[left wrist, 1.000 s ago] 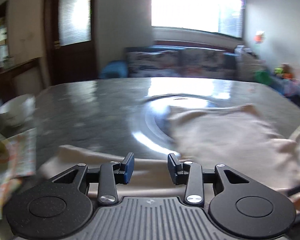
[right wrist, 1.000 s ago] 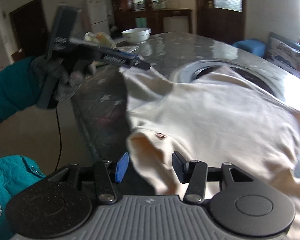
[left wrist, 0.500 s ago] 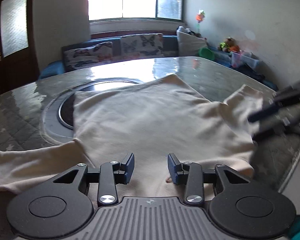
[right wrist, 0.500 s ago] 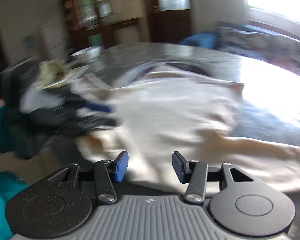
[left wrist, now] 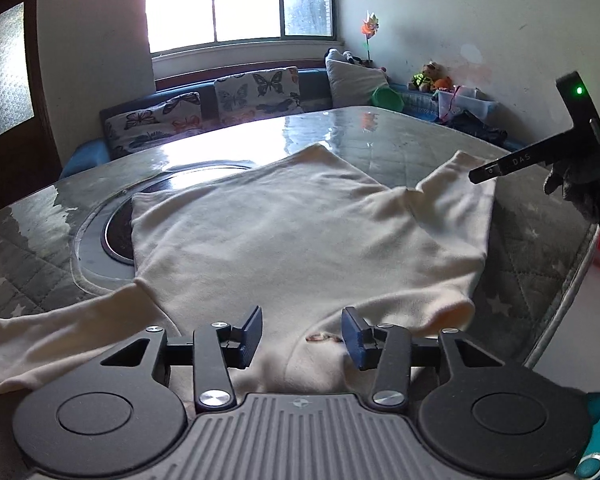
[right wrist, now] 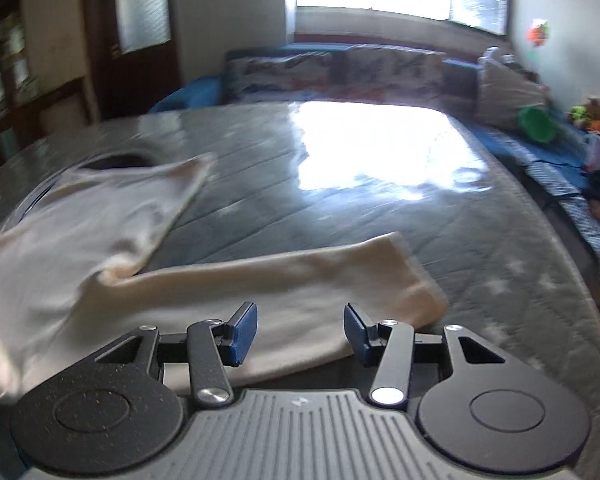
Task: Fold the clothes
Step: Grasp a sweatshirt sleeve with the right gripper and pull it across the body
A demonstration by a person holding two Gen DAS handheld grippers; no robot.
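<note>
A cream long-sleeved shirt [left wrist: 284, 232] lies spread flat on the grey quilted table. My left gripper [left wrist: 302, 338] is open and empty, just above the shirt's collar area at the near edge. My right gripper [right wrist: 300, 330] is open and empty, over the right sleeve [right wrist: 300, 280], which stretches out across the table. In the left wrist view the right gripper [left wrist: 484, 174] shows from the side, near that sleeve's cuff [left wrist: 464, 160]. The left sleeve [left wrist: 60, 332] runs off to the near left.
The table [left wrist: 400, 144] has a round inset plate [left wrist: 100, 232] partly under the shirt. Its right edge [left wrist: 572, 288] drops off close by. A sofa with butterfly cushions [left wrist: 236, 96] and toys stands beyond, under the window.
Both grippers have swung to the right. The left one now faces the shirt's body from the collar side. The right one has moved from the collar out over the right sleeve.
</note>
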